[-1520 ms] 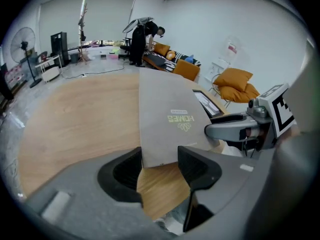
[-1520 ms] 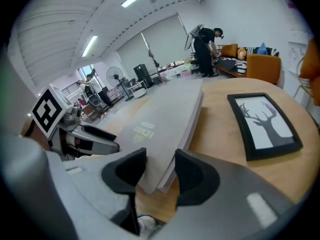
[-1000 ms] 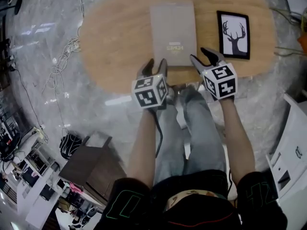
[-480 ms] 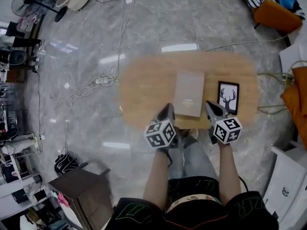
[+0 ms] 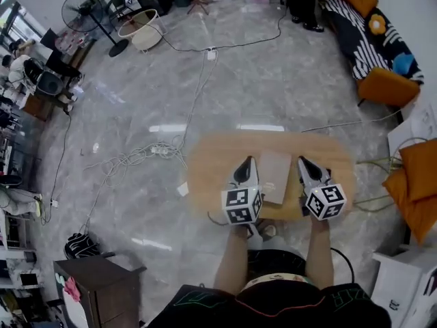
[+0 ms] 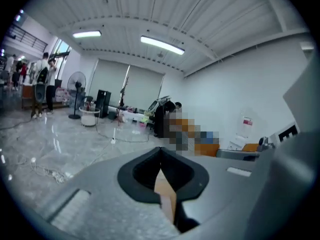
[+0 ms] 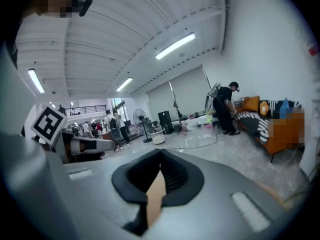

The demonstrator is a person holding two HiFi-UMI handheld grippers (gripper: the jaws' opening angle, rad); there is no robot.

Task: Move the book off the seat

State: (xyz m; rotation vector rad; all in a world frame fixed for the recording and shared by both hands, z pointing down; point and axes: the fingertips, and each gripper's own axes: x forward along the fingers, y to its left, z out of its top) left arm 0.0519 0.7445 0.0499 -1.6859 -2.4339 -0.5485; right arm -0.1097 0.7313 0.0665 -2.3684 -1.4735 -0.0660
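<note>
Compared with one second ago, both my grippers are lifted high and the head view looks from much further up. The jaws of the left gripper [image 5: 246,162] and the right gripper [image 5: 304,162] have just been closing and are now pressed together on nothing. The book [image 5: 275,176] stays flat on the wooden seat [image 5: 208,176], between the grippers at 12 o'clock from my body, so I judge the move is not yet begun. The cover print is too small to read.
</note>
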